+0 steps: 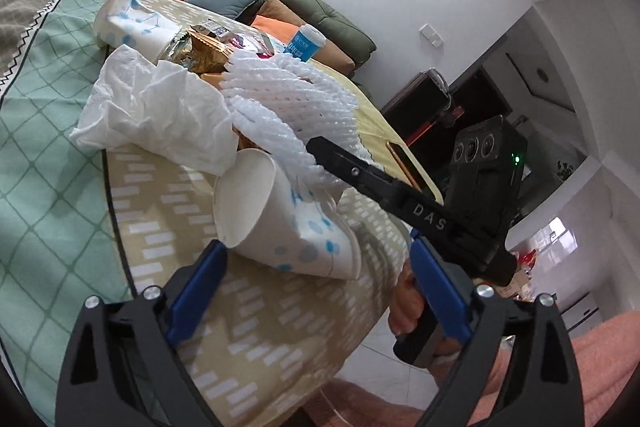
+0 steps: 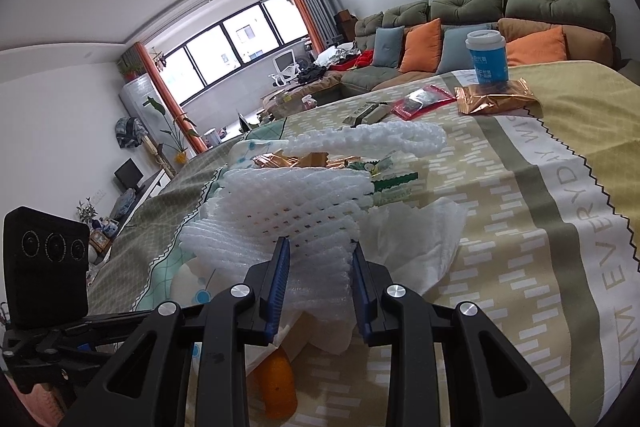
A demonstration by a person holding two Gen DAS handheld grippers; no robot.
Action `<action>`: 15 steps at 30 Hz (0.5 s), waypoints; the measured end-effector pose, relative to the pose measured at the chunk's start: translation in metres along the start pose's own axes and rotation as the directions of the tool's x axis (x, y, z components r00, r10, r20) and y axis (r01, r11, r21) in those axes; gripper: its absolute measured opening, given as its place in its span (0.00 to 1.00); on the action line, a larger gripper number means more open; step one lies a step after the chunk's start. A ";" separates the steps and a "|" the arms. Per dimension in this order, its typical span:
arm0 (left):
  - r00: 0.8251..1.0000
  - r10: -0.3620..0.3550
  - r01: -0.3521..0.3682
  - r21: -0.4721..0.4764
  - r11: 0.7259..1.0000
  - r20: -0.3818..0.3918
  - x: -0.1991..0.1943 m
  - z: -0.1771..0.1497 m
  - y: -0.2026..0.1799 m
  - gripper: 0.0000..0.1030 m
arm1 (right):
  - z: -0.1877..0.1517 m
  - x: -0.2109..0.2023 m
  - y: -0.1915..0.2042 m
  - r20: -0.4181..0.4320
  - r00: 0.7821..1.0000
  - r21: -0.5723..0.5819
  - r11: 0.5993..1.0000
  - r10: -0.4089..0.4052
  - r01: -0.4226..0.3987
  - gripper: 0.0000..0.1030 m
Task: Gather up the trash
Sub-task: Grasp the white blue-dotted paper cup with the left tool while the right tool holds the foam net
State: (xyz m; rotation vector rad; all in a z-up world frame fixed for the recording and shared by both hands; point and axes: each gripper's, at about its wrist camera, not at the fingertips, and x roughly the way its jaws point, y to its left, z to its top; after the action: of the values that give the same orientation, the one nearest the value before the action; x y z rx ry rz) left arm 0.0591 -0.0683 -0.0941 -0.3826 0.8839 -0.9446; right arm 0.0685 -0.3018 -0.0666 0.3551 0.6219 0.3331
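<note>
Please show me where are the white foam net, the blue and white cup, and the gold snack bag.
white foam net (image 2: 296, 211), right wrist view, middle of mesh.
blue and white cup (image 2: 488, 59), right wrist view, blue wall.
gold snack bag (image 2: 496, 99), right wrist view, centre.

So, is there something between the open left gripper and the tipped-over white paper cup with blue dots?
Nothing visible does. The white paper cup with blue dots lies on its side just ahead of the open left gripper, with only bare patterned tablecloth between them.
</note>
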 end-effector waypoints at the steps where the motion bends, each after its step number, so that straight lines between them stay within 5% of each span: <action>1: 1.000 0.002 -0.002 -0.005 1.000 0.001 0.001 0.001 0.000 0.90 | 0.000 0.000 0.000 0.000 1.000 0.003 1.000 0.001 -0.001 0.29; 5: 1.000 -0.010 0.011 -0.053 0.999 0.024 0.002 0.007 0.004 0.89 | -0.001 0.000 -0.002 0.001 1.000 0.009 1.000 -0.003 0.003 0.29; 11: 0.998 0.045 -0.047 -0.043 0.998 -0.041 0.003 0.006 0.002 0.85 | -0.003 -0.001 -0.002 -0.004 1.000 0.011 1.000 -0.001 0.001 0.29; 15: 0.998 0.010 -0.013 -0.049 0.999 -0.062 0.004 0.003 0.000 0.85 | -0.003 0.000 -0.002 -0.004 1.000 0.014 1.000 0.002 -0.002 0.29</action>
State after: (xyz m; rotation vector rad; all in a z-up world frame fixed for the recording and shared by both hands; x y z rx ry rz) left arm 0.0628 -0.0715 -0.0942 -0.3913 0.9665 -0.9293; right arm 0.0666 -0.3031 -0.0696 0.3687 0.6286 0.3312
